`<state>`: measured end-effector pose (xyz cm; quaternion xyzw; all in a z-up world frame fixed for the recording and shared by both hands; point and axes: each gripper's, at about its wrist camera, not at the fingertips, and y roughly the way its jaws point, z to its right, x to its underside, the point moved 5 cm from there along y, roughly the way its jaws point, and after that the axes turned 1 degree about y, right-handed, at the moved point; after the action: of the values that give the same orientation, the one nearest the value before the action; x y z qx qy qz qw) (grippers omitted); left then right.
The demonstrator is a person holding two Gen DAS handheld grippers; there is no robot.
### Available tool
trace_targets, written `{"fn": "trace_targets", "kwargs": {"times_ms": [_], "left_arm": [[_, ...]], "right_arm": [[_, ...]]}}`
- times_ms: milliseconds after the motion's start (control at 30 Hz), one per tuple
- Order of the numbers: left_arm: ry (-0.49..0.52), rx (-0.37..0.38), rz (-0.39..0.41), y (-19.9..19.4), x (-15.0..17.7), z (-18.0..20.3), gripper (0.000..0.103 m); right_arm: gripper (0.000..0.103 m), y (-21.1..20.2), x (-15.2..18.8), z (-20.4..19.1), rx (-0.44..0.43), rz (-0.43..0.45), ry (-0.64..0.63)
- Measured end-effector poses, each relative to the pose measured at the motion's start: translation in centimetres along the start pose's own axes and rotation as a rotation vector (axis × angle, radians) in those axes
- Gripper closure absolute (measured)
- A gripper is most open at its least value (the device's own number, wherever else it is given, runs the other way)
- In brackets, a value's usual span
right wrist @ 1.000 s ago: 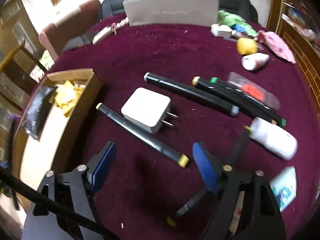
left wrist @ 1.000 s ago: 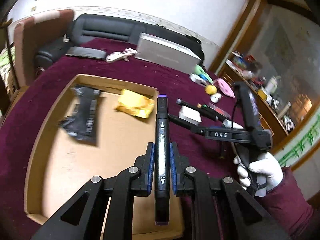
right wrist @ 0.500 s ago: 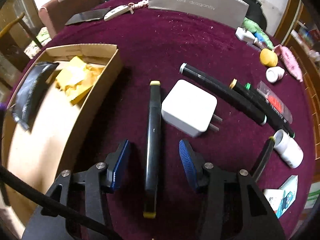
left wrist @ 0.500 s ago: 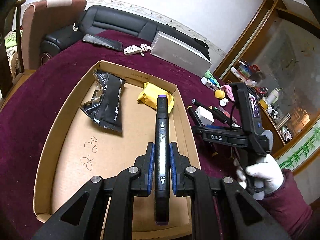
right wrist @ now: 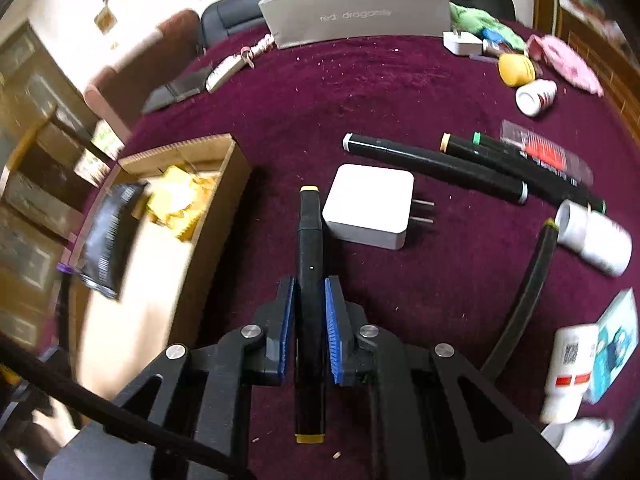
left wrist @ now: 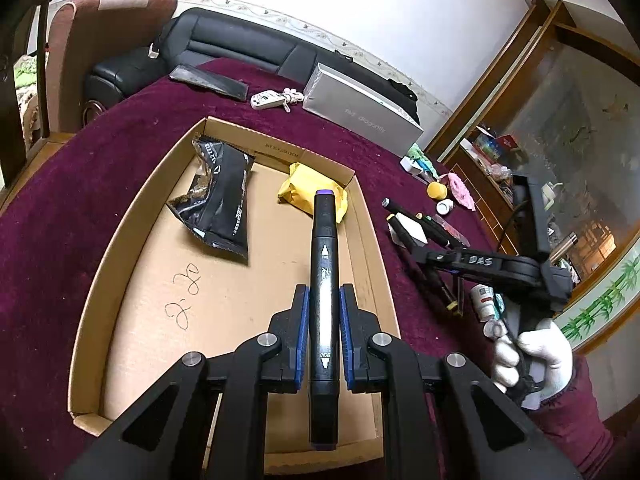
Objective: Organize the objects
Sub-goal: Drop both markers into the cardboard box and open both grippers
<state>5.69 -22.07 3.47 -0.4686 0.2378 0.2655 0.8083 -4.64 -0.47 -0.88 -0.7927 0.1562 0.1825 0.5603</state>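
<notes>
Left tool clamps purple marker above box. Right tool clamps yellow marker beside charger, on table.

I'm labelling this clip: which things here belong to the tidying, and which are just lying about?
Job: purple marker in left gripper; yellow marker in right gripper; cardboard box.
Lying about: charger, grey box, keys.
</notes>
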Motion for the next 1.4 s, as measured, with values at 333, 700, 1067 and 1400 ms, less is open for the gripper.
{"fn": "trace_targets", "kwargs": {"times_ms": [333, 700, 1067, 1400], "left_arm": [[-0.001, -0.046, -0.027, 1.0, -3.0, -0.5, 0.091], [-0.006, -0.155, -0.135, 7.1, -7.1, -3.7, 0.092], [-0.065, -0.146, -0.169, 9.8, -7.8, -5.3, 0.091], [-0.094, -0.082, -0.06, 5.4, -8.3, -4.5, 0.073]], "right_arm": [[0.09, -3.8, -0.6, -3.5, -0.27, 0.019, 0.078], [0.09, 1.8, -0.7, -10.7, -0.343, -0.098, 0.064], [0.089, 4.9, -0.4, -12.3, -0.304, -0.138, 0.026], [0.076, 0.1, -0.6, -11.2, -0.197, 0.032, -0.046]]}}
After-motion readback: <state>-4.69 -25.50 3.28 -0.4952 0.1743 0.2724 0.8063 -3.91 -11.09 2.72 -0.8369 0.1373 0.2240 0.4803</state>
